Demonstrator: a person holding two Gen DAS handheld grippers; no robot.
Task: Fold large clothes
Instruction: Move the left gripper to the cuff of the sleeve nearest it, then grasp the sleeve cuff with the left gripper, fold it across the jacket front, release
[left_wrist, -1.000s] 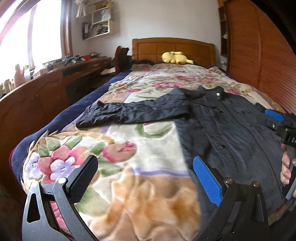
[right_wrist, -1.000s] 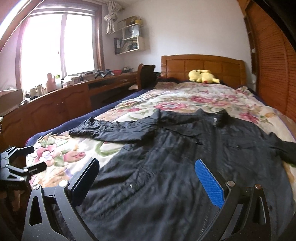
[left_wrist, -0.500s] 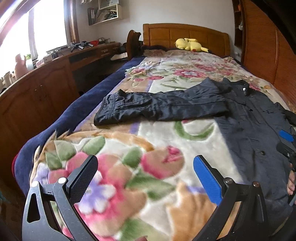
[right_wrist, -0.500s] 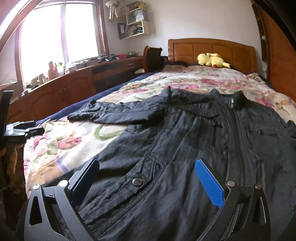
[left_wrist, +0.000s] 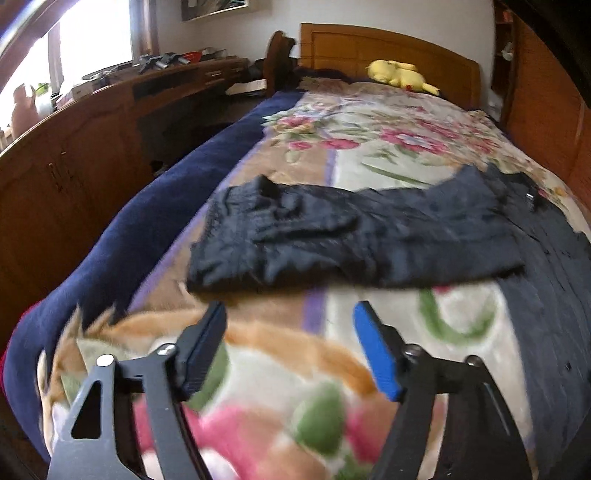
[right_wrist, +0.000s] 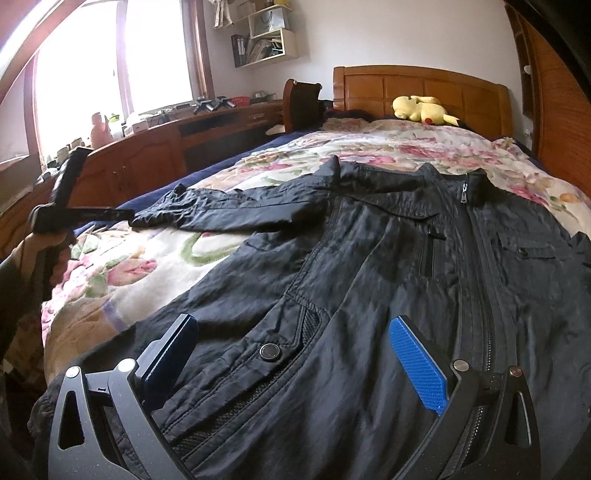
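The right gripper (right_wrist: 291, 354) is hovering wide over the black jacket (right_wrist: 369, 266), lying flat on the floral blanket (right_wrist: 147, 258). The left gripper (left_wrist: 290, 332), jaws just narrowing on nothing, is nearing the far-left outstretched sleeve (left_wrist: 295, 236), likely folding it first.

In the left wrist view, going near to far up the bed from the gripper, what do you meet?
Left gripper over the floral blanket → jacket sleeve stretched across → yellow plush toy → wooden headboard.
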